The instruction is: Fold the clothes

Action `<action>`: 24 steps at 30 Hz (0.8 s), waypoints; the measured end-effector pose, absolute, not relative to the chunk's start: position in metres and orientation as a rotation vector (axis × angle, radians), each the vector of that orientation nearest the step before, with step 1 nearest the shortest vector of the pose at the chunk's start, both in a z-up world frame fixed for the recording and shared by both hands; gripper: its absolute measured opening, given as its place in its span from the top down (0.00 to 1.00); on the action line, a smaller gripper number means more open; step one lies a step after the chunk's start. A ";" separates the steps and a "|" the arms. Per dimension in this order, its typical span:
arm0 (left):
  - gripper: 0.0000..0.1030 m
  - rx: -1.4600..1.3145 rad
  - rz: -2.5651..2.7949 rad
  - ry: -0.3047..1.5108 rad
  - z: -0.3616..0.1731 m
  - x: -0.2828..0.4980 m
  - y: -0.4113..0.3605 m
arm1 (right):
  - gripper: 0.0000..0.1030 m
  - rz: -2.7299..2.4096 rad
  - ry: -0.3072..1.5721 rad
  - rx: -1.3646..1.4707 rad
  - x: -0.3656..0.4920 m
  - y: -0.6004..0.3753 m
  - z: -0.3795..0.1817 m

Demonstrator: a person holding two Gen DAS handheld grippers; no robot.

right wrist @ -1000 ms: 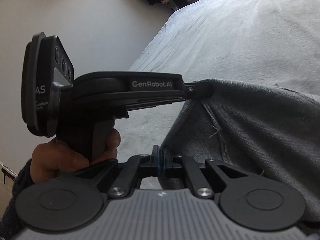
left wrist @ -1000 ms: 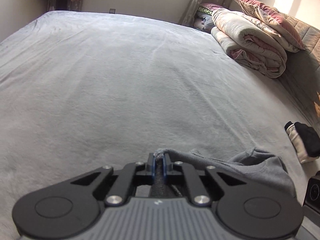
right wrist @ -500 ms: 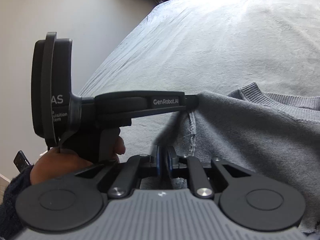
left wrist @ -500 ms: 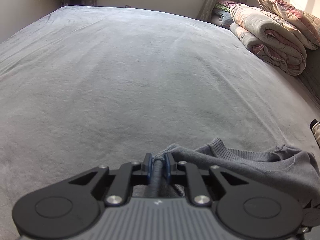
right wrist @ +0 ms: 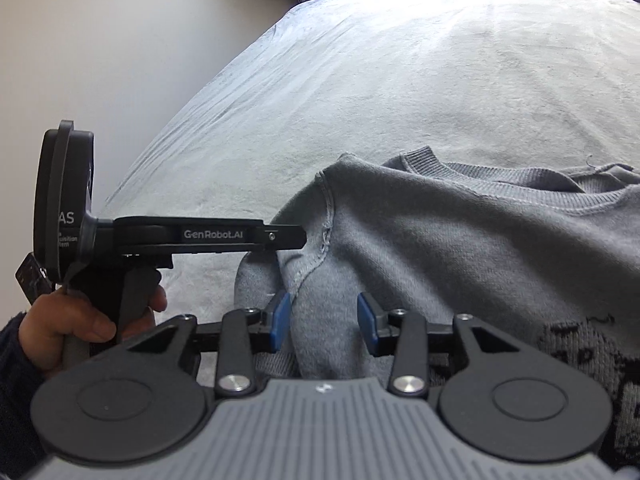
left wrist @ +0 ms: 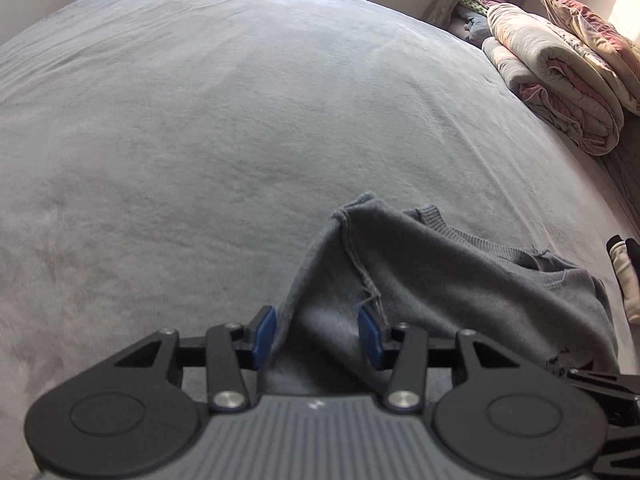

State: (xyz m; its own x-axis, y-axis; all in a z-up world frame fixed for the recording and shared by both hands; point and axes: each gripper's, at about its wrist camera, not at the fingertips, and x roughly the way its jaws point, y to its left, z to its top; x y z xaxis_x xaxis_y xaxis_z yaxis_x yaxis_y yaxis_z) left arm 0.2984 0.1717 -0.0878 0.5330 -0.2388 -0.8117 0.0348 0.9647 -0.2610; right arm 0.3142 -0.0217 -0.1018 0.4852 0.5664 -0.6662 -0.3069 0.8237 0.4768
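Sweatshirt: grey fleece-knit, ribbed collar, frayed seam thread, dark print low at the right of the right view. It lay rumpled on the near part of the bed, one shoulder corner peaked up.

Bed: broad, covered in pale grey plush, faintly creased.

Left gripper: black linkage arms, blue pads; jaws were opening, a fold of sweatshirt between them, the pads seemingly clear of it, though blur made this uncertain. A second before, the pads were pressed together on the cloth.

Right gripper: same build; jaws were opening, a soft ridge of sweatshirt between the pads, not pinched. Earlier it was clamped on the hem, with the cloth hanging taut; now the cloth had slumped onto the bed.

Hand: dark knit sleeve, wrapped round the left gripper's handle.

Quilts: folded, pink and cream, stacked at the far right.
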 end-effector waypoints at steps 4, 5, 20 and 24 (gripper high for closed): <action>0.55 -0.282 -0.141 1.012 -0.087 0.277 0.181 | 0.60 0.547 0.924 0.287 0.295 -0.023 -0.095; 0.55 -0.292 -0.135 1.013 -0.087 0.270 0.183 | 0.60 0.550 0.922 0.280 0.291 -0.023 -0.095; 0.57 -0.520 -0.144 1.010 -0.104 0.224 0.188 | 0.60 0.664 1.006 0.160 0.173 -0.004 -0.096; 0.57 -0.551 -0.189 1.021 -0.105 0.207 0.179 | 0.60 0.578 1.009 0.032 0.154 0.004 -0.103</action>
